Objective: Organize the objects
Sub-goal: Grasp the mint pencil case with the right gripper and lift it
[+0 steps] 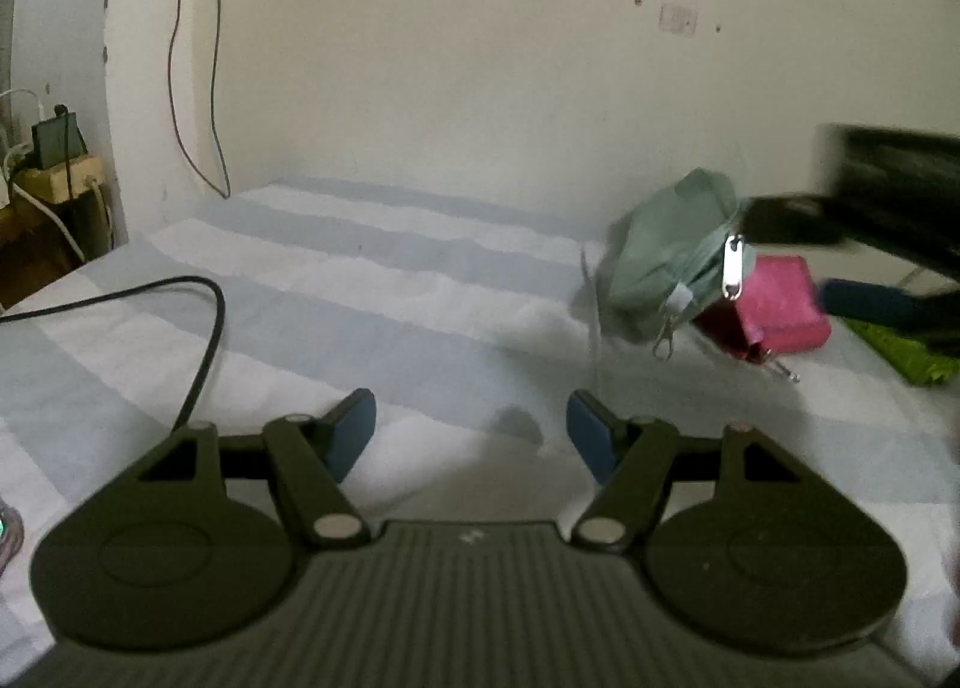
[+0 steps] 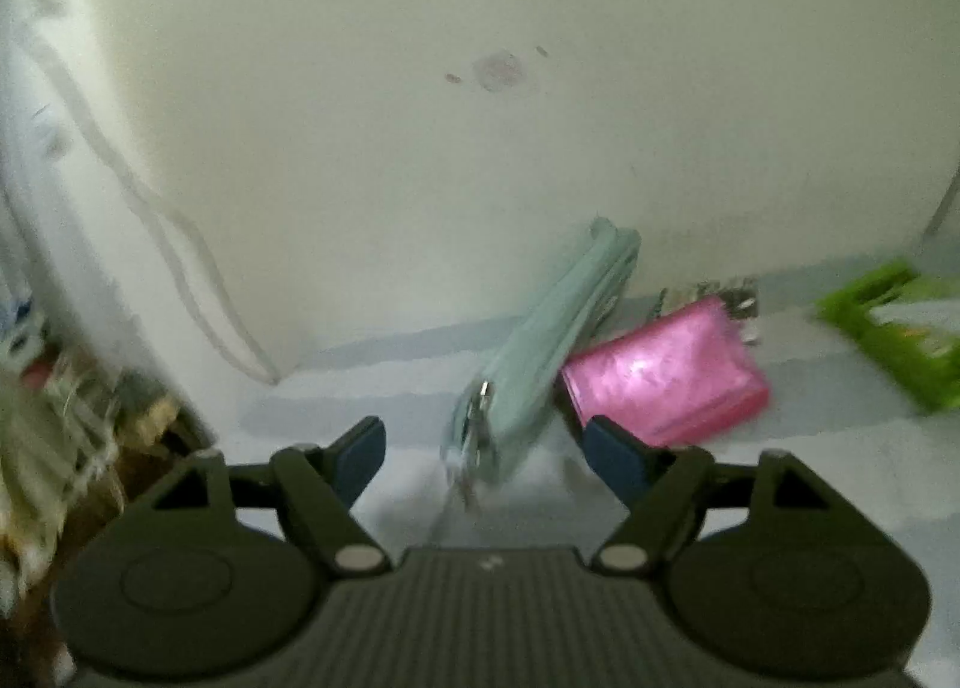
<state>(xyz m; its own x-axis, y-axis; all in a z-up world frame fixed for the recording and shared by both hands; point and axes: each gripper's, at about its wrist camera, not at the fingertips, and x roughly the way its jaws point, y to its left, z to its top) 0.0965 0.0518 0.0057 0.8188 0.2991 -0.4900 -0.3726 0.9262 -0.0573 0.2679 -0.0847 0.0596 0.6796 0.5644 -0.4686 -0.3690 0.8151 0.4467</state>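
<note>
**Q:** What does the figure show, taking the mint-green pouch [image 2: 540, 352] as the reference point?

**A:** The pouch stands on edge on the striped bedsheet [image 1: 336, 292], close to the wall [image 1: 456, 39], with its zip pull hanging at the near end. A pink packet [image 2: 666, 370] lies just beside it on the right, touching or nearly so. A green packet [image 2: 894, 328] lies farther right, well apart. A black cable [image 1: 204, 328] curves over the sheet far to the pouch's left.

**Q:** How do the two tools stand?

**A:** The right gripper [image 2: 480, 448] has its jaws spread wide, with the pouch's near end seen between the blue pads; no pad presses on it, so nothing is held. The left gripper [image 1: 471, 436] is likewise parted and empty, over bare sheet to the left of the pouch. In the left view the right tool appears as a dark blur at the pouch's right side.

**Q:** How far along is the task?

**A:** Judged from the layout, early or midway: the three items sit loosely grouped, none gripped and none in a container. No receiving place is visible, so what remains cannot be told exactly.
</note>
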